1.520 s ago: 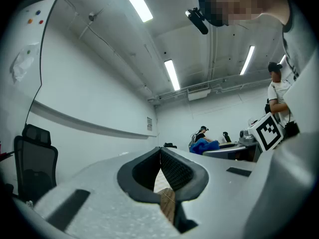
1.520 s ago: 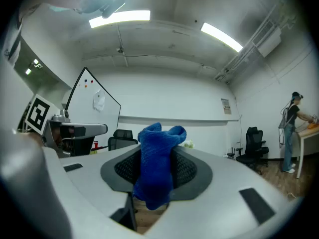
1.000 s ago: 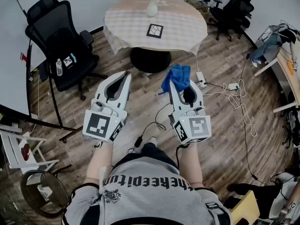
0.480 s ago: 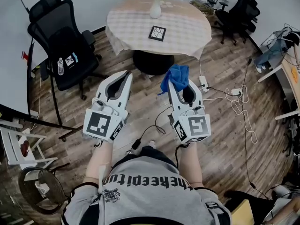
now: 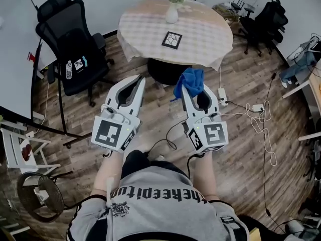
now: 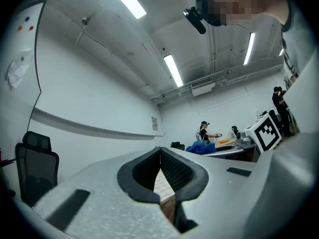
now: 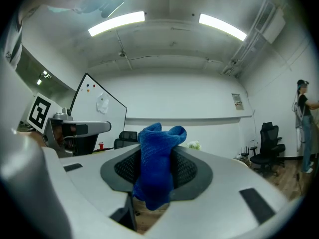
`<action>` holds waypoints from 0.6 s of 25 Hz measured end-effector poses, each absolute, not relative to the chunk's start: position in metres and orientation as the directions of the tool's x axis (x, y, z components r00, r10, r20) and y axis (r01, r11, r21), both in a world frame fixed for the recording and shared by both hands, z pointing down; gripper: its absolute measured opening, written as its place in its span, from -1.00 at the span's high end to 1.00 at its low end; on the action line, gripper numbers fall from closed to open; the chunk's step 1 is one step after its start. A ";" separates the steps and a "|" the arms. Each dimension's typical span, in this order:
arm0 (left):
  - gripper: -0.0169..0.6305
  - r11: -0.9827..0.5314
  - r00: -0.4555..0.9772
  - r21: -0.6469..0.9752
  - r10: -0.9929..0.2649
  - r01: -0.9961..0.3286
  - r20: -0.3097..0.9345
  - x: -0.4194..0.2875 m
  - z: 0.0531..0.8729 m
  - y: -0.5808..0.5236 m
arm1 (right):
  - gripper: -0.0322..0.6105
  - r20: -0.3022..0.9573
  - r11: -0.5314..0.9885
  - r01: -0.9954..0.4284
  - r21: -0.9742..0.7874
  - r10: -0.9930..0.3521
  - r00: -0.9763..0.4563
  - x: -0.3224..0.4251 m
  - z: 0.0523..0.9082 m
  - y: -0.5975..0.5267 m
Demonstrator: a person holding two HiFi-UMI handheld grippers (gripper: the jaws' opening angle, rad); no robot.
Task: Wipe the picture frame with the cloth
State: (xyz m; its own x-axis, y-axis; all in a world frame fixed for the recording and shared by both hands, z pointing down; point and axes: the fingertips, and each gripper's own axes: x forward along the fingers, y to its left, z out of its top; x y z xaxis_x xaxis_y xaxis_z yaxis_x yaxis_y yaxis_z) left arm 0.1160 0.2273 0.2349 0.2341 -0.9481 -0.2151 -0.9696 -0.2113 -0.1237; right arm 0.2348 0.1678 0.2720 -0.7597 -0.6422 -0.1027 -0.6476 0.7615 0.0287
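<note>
A small black picture frame (image 5: pixel 172 39) lies flat on the round table (image 5: pixel 145 29) ahead, near a white vase of flowers (image 5: pixel 172 13). My right gripper (image 5: pixel 186 84) is shut on a blue cloth (image 5: pixel 189 81), which bunches out past its tips over the wooden floor, short of the table. In the right gripper view the cloth (image 7: pixel 155 166) hangs between the pads. My left gripper (image 5: pixel 139 79) is shut with nothing in it, level with the right one; in its own view the tips (image 6: pixel 160 150) meet.
A black office chair (image 5: pixel 70 44) stands at the left of the table. More black chairs (image 5: pixel 263 24) stand at the far right. Cables and a power strip (image 5: pixel 223 94) lie on the floor to the right. A white rack (image 5: pixel 20 152) stands at the left edge.
The table and picture frame have shifted slightly right and nearer in the head view. Both grippers keep the same pose, the cloth still held.
</note>
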 end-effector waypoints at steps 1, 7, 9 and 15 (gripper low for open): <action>0.90 -0.211 0.234 -0.126 -0.949 -0.969 -0.213 0.117 0.235 0.225 | 0.44 -0.104 0.763 -0.646 0.025 -0.640 -0.761 0.235 0.272 0.165; 0.90 -0.200 0.222 -0.121 -0.953 -0.972 -0.205 0.110 0.238 0.206 | 0.44 -0.101 0.770 -0.638 0.013 -0.634 -0.767 0.229 0.276 0.145; 0.90 -0.206 0.227 -0.118 -0.952 -0.971 -0.203 0.103 0.240 0.196 | 0.44 -0.096 0.768 -0.640 0.012 -0.636 -0.766 0.221 0.277 0.137; 0.90 -0.249 0.265 -0.103 -0.942 -0.963 -0.205 0.076 0.244 0.157 | 0.44 -0.091 0.743 -0.669 0.009 -0.665 -0.741 0.196 0.280 0.105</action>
State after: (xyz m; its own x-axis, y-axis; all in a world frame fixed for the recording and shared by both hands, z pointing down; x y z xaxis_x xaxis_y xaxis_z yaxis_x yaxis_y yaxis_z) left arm 0.0762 0.1573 0.2439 0.2653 -0.9422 -0.2046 -0.9631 -0.2488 -0.1031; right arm 0.1963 0.1048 0.2799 -0.7409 -0.6653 -0.0913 -0.6687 0.7435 0.0088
